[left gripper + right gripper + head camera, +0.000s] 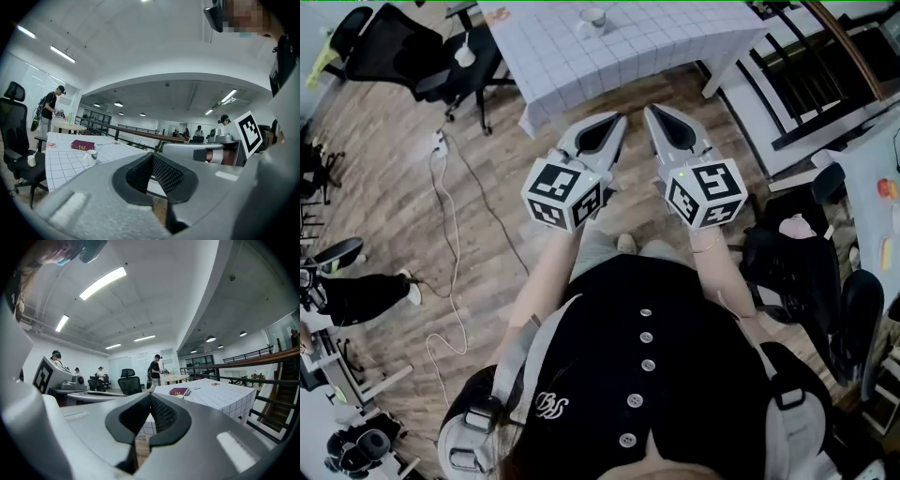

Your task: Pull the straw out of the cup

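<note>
A white cup (592,21) with a thin straw stands on the white gridded table (637,47) at the top of the head view, well ahead of both grippers. In the left gripper view the cup (89,158) is small, its straw (104,146) leaning right. My left gripper (621,117) and right gripper (650,110) are held side by side over the wooden floor, short of the table's near edge. Both are shut with nothing between the jaws. From the right gripper view the table (220,394) lies ahead to the right.
A dark red book (82,145) lies on the table behind the cup. A black office chair (408,52) stands left of the table, and a white cable (450,234) runs across the floor. A stair railing (816,75) and dark chairs (825,291) are at the right. People stand far off.
</note>
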Demonstrator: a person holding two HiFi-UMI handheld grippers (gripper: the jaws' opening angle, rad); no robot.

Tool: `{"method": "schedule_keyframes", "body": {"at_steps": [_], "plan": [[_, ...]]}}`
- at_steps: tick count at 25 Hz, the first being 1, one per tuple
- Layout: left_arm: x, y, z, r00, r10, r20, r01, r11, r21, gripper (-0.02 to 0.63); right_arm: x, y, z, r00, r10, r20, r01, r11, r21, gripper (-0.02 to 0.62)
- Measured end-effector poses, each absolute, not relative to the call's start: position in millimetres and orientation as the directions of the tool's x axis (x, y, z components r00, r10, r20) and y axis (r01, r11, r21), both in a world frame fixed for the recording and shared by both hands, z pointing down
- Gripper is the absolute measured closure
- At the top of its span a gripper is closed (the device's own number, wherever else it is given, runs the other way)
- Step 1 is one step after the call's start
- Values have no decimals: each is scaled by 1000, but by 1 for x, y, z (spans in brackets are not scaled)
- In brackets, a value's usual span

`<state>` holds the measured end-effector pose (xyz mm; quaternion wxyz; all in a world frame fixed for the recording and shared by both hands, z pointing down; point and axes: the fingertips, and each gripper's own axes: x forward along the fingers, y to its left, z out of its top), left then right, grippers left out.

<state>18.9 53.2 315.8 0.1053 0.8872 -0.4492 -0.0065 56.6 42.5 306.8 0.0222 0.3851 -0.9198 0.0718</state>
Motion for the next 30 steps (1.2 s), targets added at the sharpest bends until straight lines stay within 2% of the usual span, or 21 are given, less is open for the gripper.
{"method": "schedule_keyframes", "body": {"at_steps": [10, 30], "plan": [[14, 8, 331, 611, -786, 92, -783, -583, 216, 604, 48, 7, 328, -698, -702, 138, -716, 686, -131, 594], [-26, -175, 345, 701, -705, 106, -710, -679, 187, 604, 9, -172, 344, -612, -778, 144, -791, 596, -141, 594]]}}
